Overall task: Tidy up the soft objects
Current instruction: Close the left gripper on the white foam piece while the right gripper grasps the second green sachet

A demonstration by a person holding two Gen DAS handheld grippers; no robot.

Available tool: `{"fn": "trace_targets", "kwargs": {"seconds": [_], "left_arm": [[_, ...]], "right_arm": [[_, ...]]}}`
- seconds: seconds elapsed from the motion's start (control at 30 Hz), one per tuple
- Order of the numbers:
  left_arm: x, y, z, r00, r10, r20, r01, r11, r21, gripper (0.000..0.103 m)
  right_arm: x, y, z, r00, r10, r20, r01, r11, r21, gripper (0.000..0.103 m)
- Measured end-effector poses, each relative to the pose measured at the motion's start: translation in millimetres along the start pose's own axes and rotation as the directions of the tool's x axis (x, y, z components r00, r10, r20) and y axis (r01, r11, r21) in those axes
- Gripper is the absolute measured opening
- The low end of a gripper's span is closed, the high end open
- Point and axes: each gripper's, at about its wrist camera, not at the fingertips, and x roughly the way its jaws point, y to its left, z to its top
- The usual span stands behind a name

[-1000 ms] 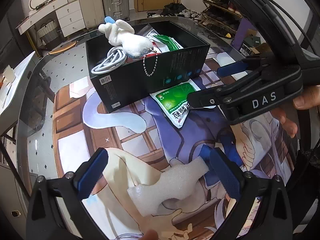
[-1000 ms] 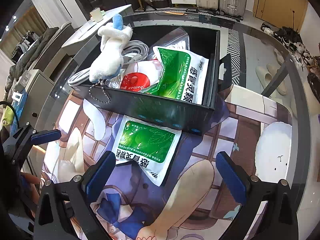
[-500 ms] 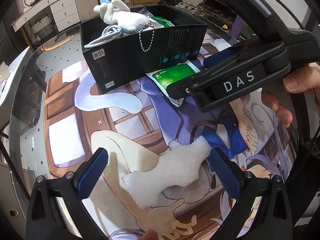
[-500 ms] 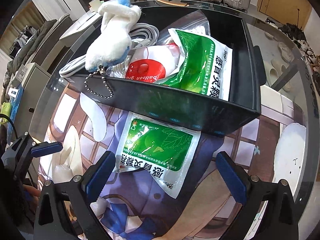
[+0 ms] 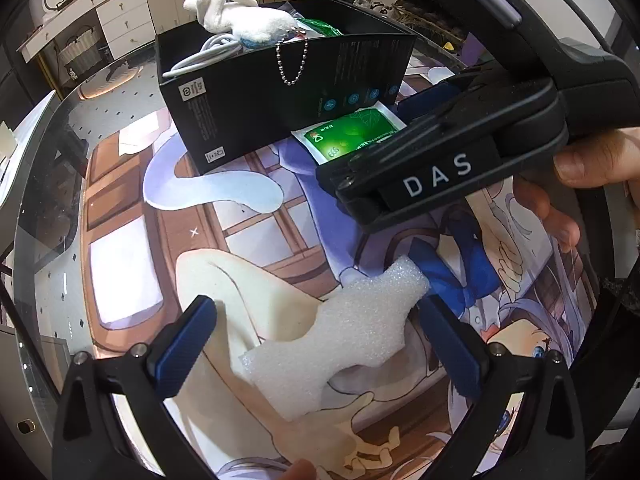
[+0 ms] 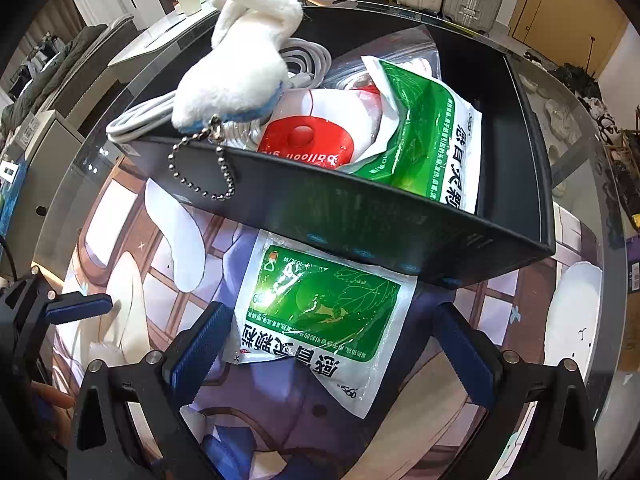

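Straddling the green sachet [image 6: 320, 312], right gripper [image 6: 332, 344] gapes wide — close next. Left gripper [image 5: 316, 340] gapes around foam piece [image 5: 344, 328] — ungripped.

Left gripper [image 5: 316, 344] is hanging low with its jaws spread wide. Right gripper [image 6: 328, 348] is likewise standing wide apart; a hand [image 5: 576, 184] is gripping its handle, fingers curled beneath.

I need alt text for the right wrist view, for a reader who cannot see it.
The open right gripper straddles a green medicine sachet lying flat on a printed mat. Behind the sachet, a black box holds a white plush toy, a coiled cable and another green sachet.
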Motion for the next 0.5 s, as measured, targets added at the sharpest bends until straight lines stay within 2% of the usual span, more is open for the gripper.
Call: {"fn": "trace_targets", "kwargs": {"seconds": [0.37, 0.5], "left_arm": [[7, -1, 0, 0.999, 0.033, 0.002, -0.033, 0.999, 0.024, 0.102], [9, -3, -1, 0.999, 0.051, 0.009, -0.051, 0.998, 0.048, 0.102]], "right_arm": [[5, 13, -1, 1.000, 0.000, 0.028, 0.002, 0.999, -0.052, 0.101], [4, 9, -6, 0.999, 0.003, 0.032, -0.002, 0.998, -0.058, 0.096]]}}
